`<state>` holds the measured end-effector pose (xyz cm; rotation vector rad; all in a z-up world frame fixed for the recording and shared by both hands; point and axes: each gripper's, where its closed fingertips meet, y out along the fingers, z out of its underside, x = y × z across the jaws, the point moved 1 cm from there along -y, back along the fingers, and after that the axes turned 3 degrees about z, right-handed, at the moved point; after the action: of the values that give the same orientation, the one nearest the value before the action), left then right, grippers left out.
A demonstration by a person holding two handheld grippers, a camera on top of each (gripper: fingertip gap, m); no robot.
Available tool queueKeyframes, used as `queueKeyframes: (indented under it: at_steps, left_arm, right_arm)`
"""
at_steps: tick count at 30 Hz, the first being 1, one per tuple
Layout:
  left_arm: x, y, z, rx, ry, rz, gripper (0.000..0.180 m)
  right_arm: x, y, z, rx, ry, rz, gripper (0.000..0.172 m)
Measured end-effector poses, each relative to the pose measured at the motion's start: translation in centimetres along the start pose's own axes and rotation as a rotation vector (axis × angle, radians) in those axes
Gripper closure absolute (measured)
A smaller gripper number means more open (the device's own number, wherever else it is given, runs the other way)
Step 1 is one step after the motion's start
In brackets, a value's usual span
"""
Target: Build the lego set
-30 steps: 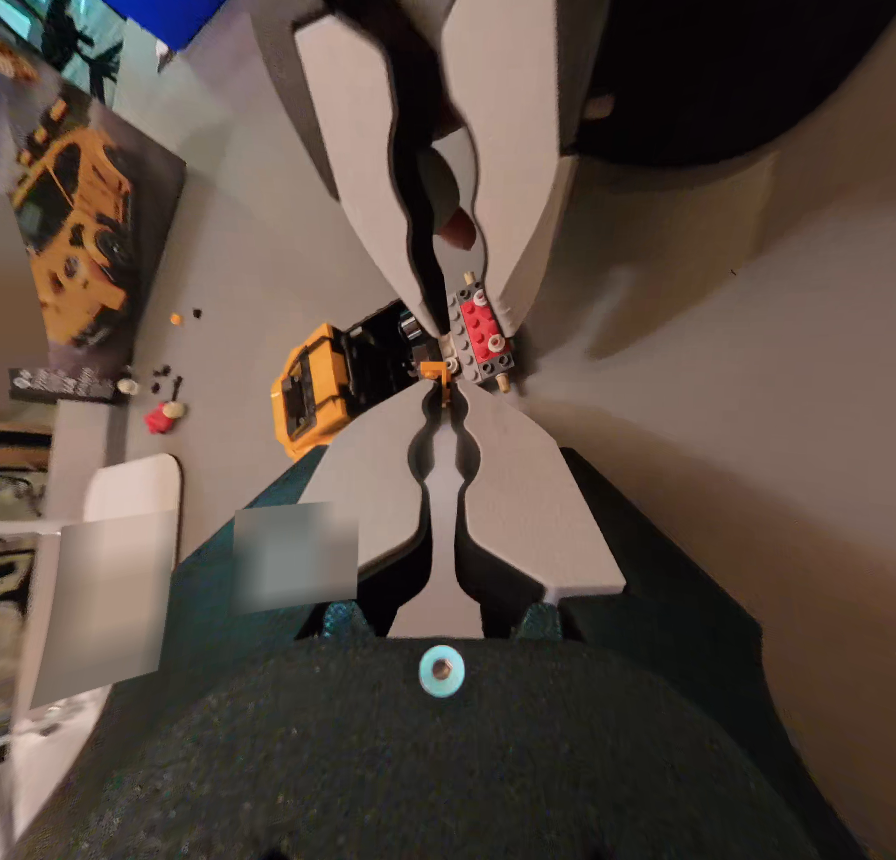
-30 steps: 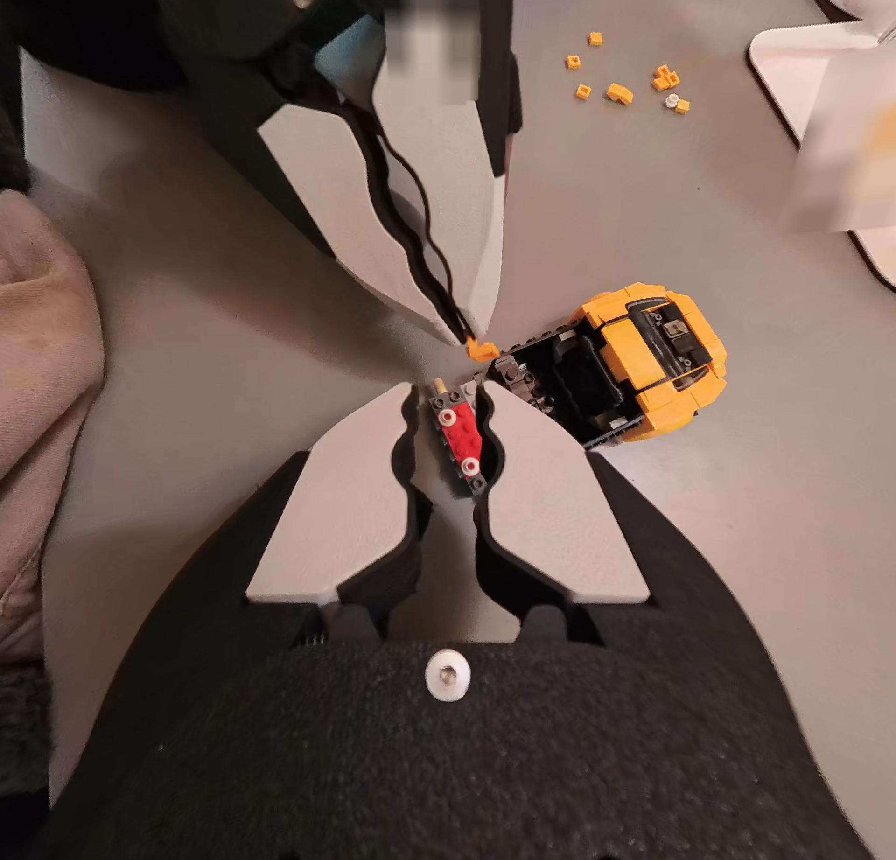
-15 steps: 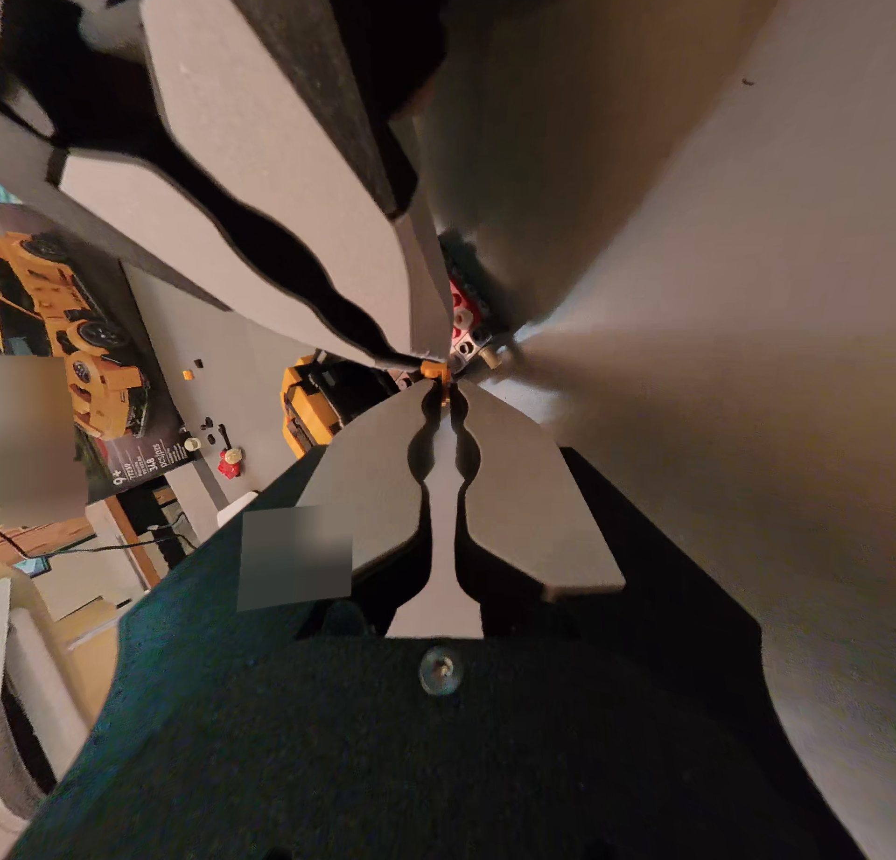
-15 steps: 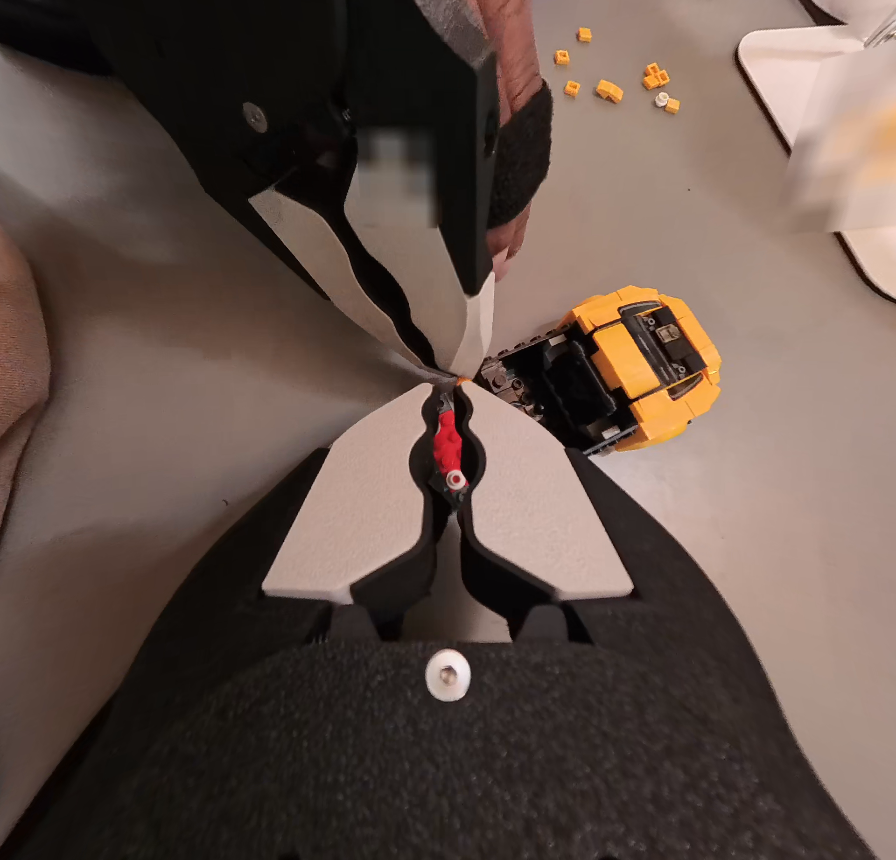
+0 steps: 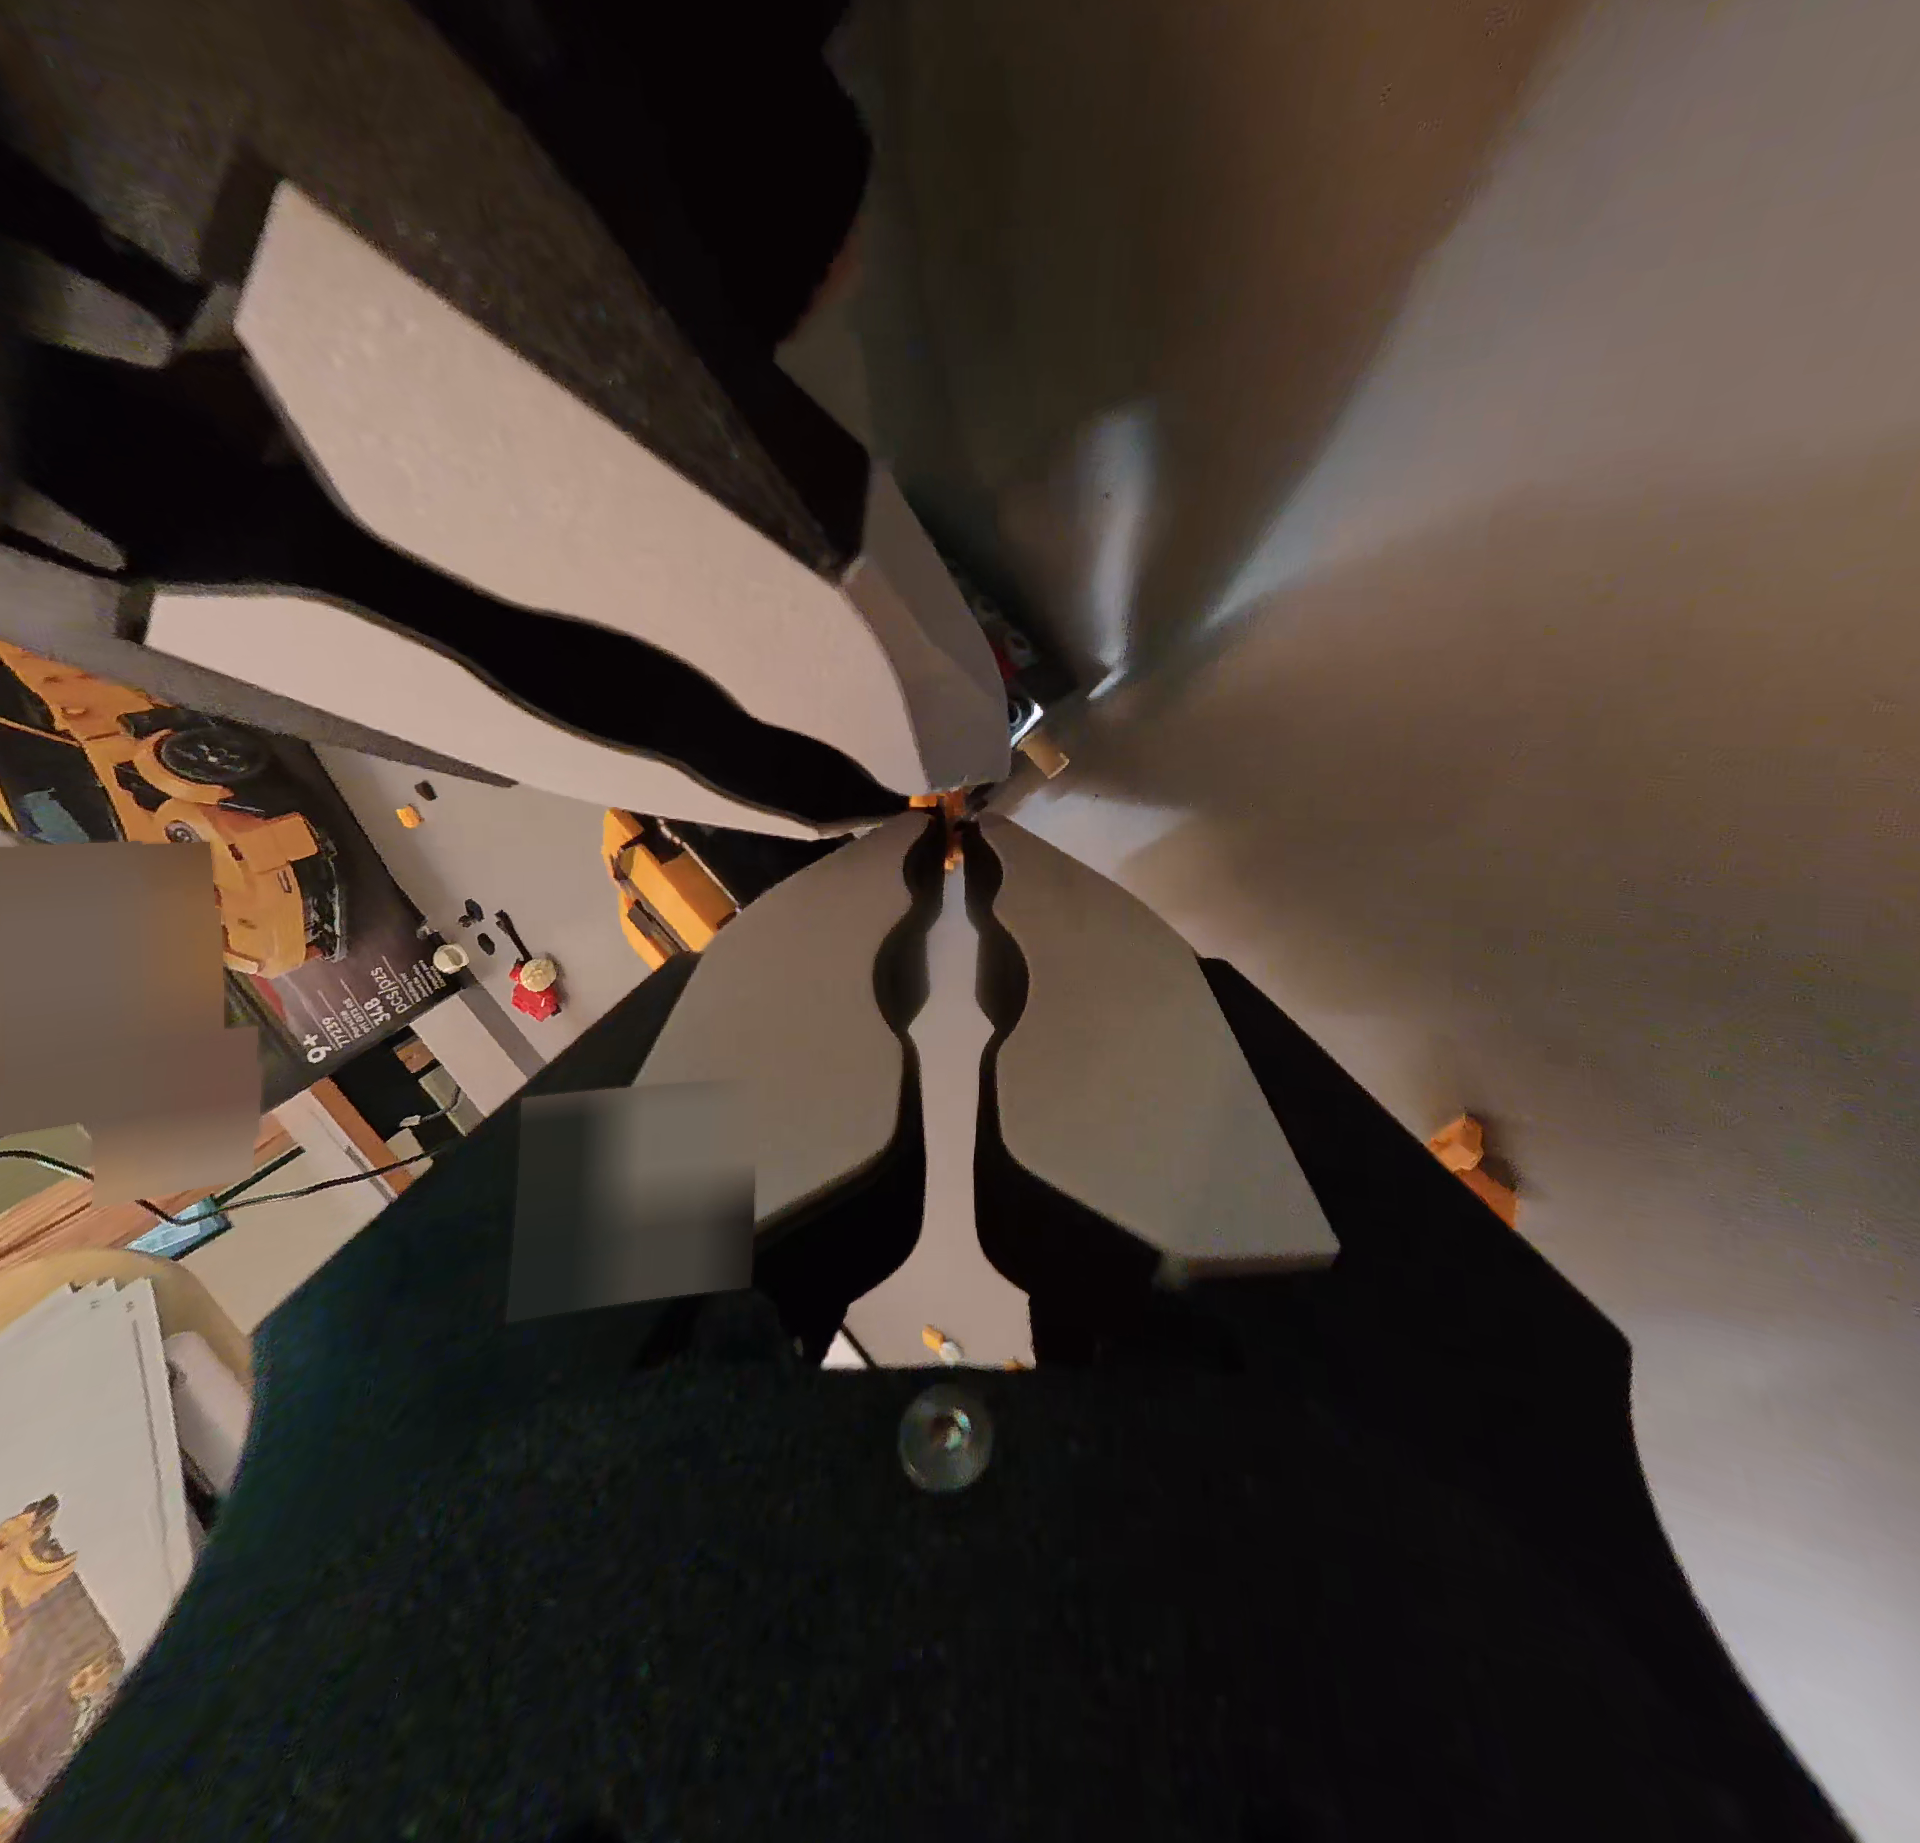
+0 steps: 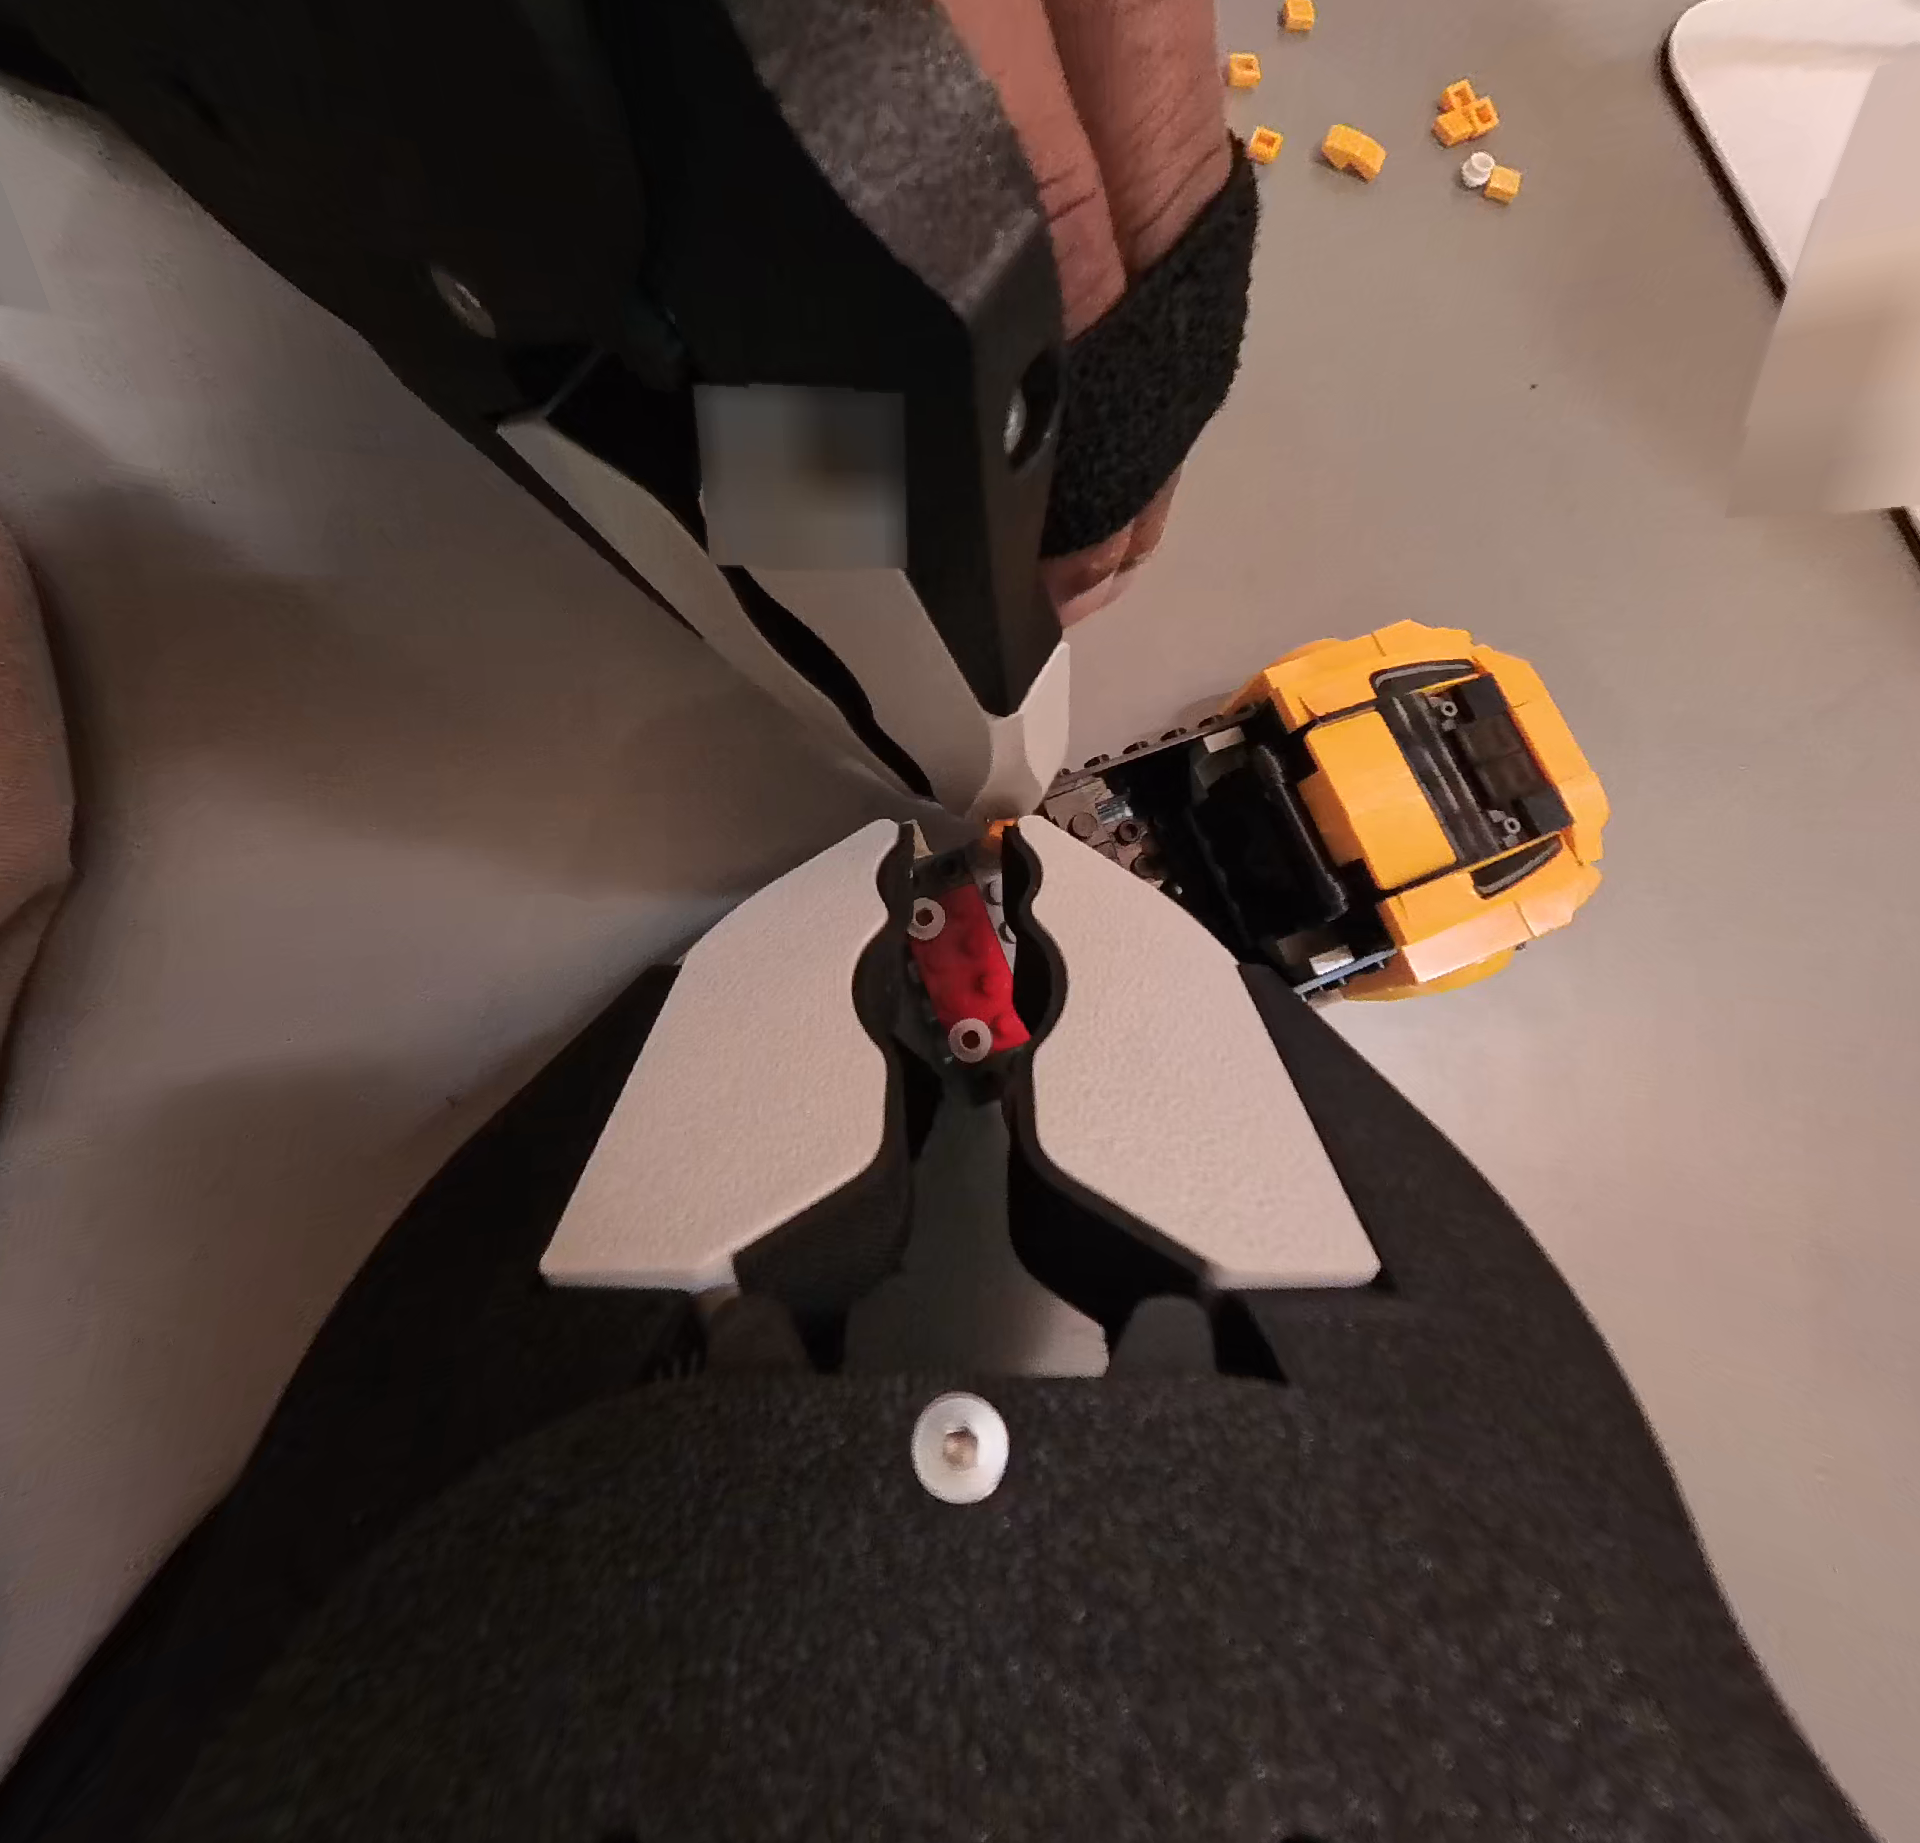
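My left gripper [image 5: 951, 829] is shut on a small orange brick [image 5: 950, 846] pinched at its fingertips. It also shows in the right wrist view [image 6: 987, 791], tip to tip with my right gripper [image 6: 956, 832]. My right gripper is shut on a red and grey brick assembly [image 6: 961, 962] that sits in the hollow between its fingers. The orange brick [image 6: 995, 829] touches the far end of that assembly. In the left wrist view the right gripper [image 5: 925, 770] comes in from the upper left, and the assembly's red edge [image 5: 1005, 650] shows behind it. A half-built yellow and black brick car [image 6: 1403, 806] stands on the grey table just to the right.
Several loose orange bricks [image 6: 1351, 146] and a white tray [image 6: 1766, 110] lie at the far right. A box with a car picture [image 5: 208, 837], small red and black parts [image 5: 535, 988] and a booklet [image 5: 73, 1481] lie on the left. A hand [image 6: 1122, 131] holds the left gripper.
My right gripper closed on the red and grey assembly, then widened a little as the assembly turned face-up in the grasp. My left gripper tilted and brought the orange brick against the assembly's end.
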<state>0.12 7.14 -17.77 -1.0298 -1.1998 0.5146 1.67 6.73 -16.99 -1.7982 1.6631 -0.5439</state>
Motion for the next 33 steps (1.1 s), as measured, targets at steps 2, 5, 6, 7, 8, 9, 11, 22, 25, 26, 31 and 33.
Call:
queueKeyframes:
  at_steps: [2, 5, 6, 7, 8, 9, 11, 22, 25, 26, 31, 33]
  left_arm:
    - [0.1, 0.0, 0.2, 0.009, 0.007, -0.009, 0.177]
    - [0.1, 0.1, 0.5, 0.017, -0.003, -0.025, 0.177]
    - [0.1, 0.1, 0.6, 0.015, -0.014, -0.027, 0.177]
    - [0.1, 0.1, 0.7, 0.009, -0.025, -0.030, 0.177]
    - [0.1, 0.1, 0.8, 0.006, -0.031, -0.037, 0.177]
    - [0.0, 0.1, 0.8, 0.003, -0.031, -0.043, 0.177]
    - [0.0, 0.2, 0.8, 0.003, -0.022, -0.055, 0.177]
    - [0.6, 0.3, 1.1, 0.047, 0.078, -0.093, 0.177]
    - [0.6, 0.3, 1.1, 0.053, 0.092, -0.099, 0.177]
    - [0.7, 0.3, 1.1, 0.055, 0.100, -0.102, 0.177]
    - [0.9, 0.5, 1.2, 0.075, 0.140, -0.117, 0.177]
    - [1.0, 0.5, 1.2, 0.075, 0.144, -0.122, 0.177]
  right_arm:
    - [-0.1, 0.1, 0.0, 0.003, 0.012, -0.003, 0.156]
    - [-0.1, 0.4, 0.4, 0.037, 0.014, -0.003, 0.156]
    - [-0.1, 0.4, 0.2, 0.020, 0.015, 0.004, 0.156]
    - [0.0, 0.3, 0.1, 0.008, 0.018, -0.004, 0.155]
    - [0.1, 0.2, -0.1, 0.000, 0.023, -0.012, 0.155]
    - [0.1, 0.1, -0.3, -0.010, 0.024, -0.007, 0.155]
    - [-0.3, -0.1, -0.6, -0.026, 0.011, 0.017, 0.156]
    - [-0.7, 0.6, -0.4, 0.006, -0.024, 0.044, 0.154]
    - [-1.1, 0.2, -0.8, -0.015, -0.003, 0.053, 0.154]
    - [-1.2, 0.3, -0.7, -0.007, -0.008, 0.057, 0.153]
    - [-1.2, 0.7, -0.2, 0.026, -0.013, 0.047, 0.153]
    - [-1.4, 0.7, -0.1, 0.033, -0.019, 0.064, 0.157]
